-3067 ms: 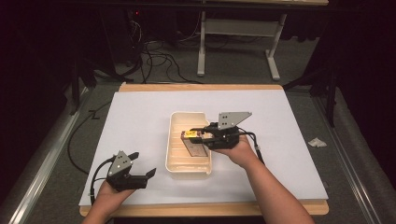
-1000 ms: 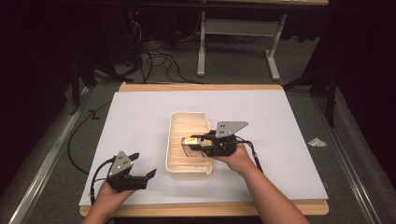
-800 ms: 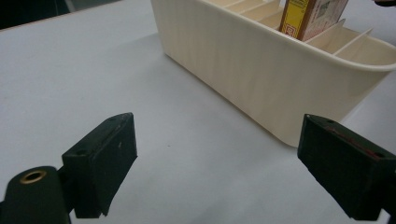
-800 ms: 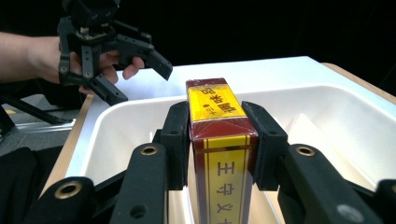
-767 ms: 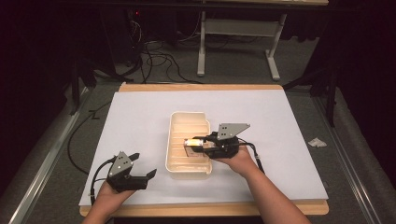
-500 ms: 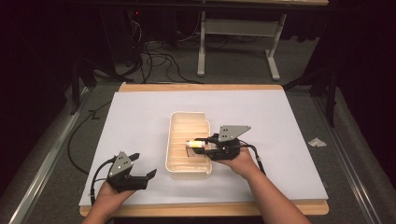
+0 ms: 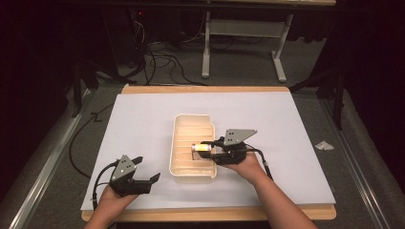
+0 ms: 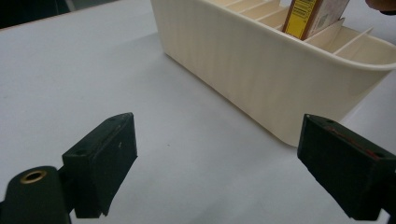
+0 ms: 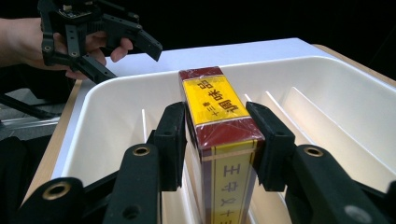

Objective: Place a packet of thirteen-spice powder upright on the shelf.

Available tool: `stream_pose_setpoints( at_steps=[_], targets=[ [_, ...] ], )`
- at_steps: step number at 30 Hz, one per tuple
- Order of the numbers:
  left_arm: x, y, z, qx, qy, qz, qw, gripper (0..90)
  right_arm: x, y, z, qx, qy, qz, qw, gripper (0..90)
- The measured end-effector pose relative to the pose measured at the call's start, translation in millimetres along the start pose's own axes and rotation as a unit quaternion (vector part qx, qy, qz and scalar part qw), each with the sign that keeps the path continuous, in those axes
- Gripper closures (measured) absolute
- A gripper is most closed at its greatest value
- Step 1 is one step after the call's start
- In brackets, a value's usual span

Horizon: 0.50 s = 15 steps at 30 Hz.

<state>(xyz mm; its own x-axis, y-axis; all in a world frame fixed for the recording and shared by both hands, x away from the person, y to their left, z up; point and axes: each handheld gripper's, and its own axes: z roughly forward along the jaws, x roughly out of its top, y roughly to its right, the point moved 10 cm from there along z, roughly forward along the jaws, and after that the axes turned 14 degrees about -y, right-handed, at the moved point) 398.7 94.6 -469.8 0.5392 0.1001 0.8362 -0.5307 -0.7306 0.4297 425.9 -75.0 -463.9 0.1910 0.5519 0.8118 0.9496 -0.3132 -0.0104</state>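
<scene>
The right gripper has its jaws clenched on the two broad sides of a small box, dark red with a yellow panel of printed characters too stylised to read with certainty. The box stands on edge inside a cream slotted bin, toward the bin's near right side, among thin dividers. The bin sits at the middle of the white worktop. By the near left corner, the left gripper rests with jaws spread wide, empty, facing the bin's wall.
</scene>
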Motion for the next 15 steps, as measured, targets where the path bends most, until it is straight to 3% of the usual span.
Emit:
stream_pose_setpoints(
  at_steps=[15],
  targets=[
    [0.3, -0.4, -0.6, 0.0, 0.0, 0.0, 1.0, 12.3, 1.8, 0.4, -2.5, 0.001, 0.004, 0.007, 1.0, 48.9]
  ],
)
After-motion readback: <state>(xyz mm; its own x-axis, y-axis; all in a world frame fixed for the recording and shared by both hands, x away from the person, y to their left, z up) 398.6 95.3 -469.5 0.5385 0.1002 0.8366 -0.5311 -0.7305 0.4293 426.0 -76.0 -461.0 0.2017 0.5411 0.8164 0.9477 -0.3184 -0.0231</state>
